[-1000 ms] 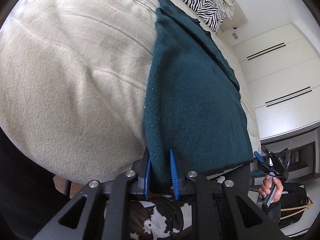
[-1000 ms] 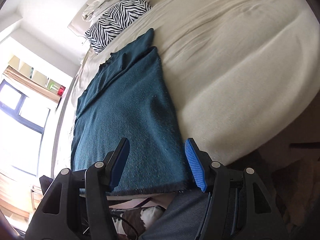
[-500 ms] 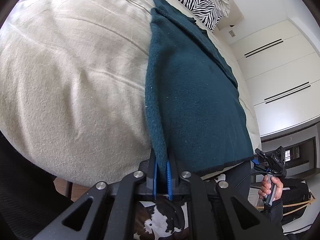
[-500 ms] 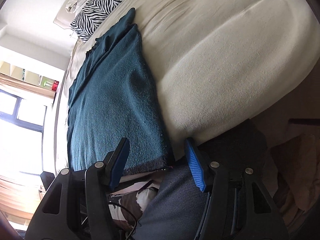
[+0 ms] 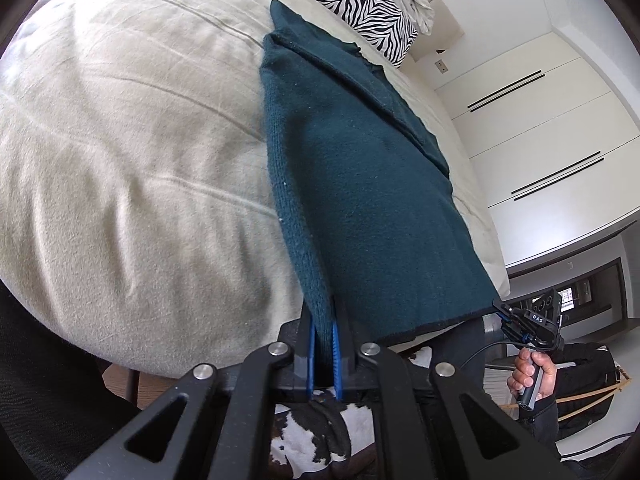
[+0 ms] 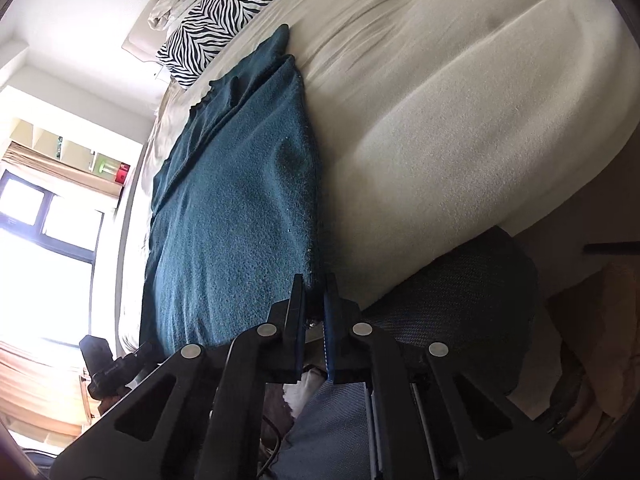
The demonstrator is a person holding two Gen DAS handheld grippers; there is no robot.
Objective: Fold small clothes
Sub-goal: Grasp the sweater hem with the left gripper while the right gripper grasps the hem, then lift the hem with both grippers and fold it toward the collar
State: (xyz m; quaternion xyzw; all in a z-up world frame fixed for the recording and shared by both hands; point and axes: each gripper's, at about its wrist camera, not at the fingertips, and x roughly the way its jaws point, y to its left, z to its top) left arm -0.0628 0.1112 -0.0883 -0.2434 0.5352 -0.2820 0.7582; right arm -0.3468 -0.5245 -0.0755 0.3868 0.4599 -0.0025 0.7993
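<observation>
Free room: bare bed point(image 5: 120, 152) fills the frame's left.
Obstacle: zebra pillow point(image 5: 360, 4) at the upper centre.

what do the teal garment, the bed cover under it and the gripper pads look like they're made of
Teal garment: looks like knitted wool or acrylic, matte and fuzzy, with ribbed stitches along its edge and pale lint specks.
Bed cover: seems a soft brushed fabric, cream, matte, lying in soft creases.
Left gripper pads: probably blue ribbed rubber or plastic, on black, likely plastic fingers with metal bolts.
</observation>
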